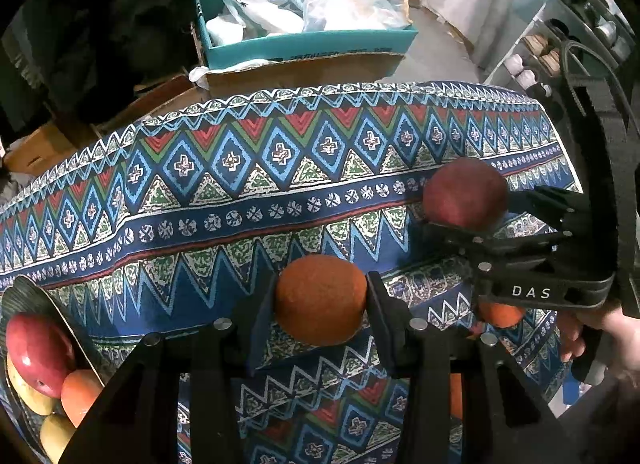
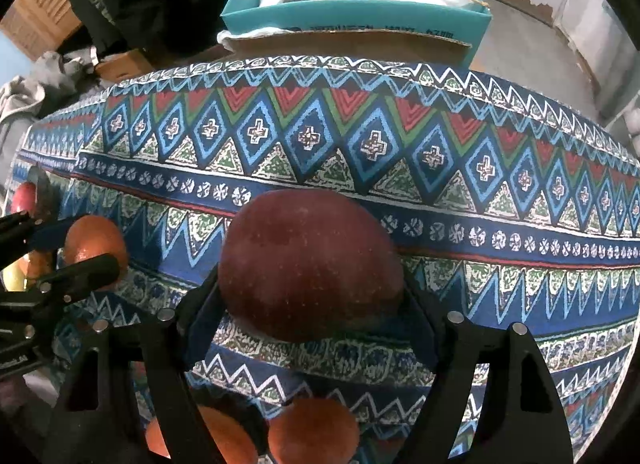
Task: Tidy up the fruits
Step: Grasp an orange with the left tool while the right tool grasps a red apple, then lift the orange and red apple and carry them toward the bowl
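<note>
Pinched in my left hand-held gripper (image 1: 320, 300), an orange (image 1: 320, 298) is heading bowl (image 1: 38, 296)-ward; my right hand-held gripper (image 2: 312, 284) is clenching a red apple (image 2: 310, 264) beyond it.

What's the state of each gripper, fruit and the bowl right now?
Left gripper: shut on orange, held above the cloth.
Right gripper: shut on apple, held above the cloth.
Bowl: holds fruit, a red apple on top.
Loose oranges: lying on the cloth.
</note>
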Available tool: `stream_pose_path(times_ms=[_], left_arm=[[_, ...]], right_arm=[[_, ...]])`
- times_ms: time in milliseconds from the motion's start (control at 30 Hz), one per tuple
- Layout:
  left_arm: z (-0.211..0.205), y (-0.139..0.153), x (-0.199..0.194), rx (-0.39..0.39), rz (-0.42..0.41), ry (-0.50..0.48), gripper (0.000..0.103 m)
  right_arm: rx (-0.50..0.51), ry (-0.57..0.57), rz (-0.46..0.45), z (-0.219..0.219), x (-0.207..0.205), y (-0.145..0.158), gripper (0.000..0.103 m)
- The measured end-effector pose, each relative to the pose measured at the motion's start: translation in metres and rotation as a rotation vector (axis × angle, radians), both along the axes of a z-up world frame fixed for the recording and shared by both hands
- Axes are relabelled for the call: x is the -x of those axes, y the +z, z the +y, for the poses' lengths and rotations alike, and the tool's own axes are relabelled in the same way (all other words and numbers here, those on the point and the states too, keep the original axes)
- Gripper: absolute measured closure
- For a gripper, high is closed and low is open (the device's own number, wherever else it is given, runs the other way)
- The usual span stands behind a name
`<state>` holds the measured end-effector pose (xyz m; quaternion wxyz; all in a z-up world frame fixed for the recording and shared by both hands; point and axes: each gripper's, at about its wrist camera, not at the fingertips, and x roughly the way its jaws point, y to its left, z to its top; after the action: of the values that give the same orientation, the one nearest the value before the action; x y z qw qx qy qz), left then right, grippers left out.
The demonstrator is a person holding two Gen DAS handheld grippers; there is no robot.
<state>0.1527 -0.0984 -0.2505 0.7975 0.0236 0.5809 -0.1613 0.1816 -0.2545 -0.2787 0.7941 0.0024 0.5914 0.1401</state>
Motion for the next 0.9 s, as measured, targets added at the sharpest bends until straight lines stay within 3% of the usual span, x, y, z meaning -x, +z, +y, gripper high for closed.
stream_pose_path(times_ms=[433,900], left_arm=[[0.009,0.017,0.008,0.004,-0.042,0.012,0.058],[0.019,0.064,0.025,0.033,-0.136,0.032,0.058]], right_arm=[[0.045,-0.02,-0.095,0.003,0.016,0.005,0.025],[0.01,-0.015,-0.25,0.004,0.046,0.081,0.025]])
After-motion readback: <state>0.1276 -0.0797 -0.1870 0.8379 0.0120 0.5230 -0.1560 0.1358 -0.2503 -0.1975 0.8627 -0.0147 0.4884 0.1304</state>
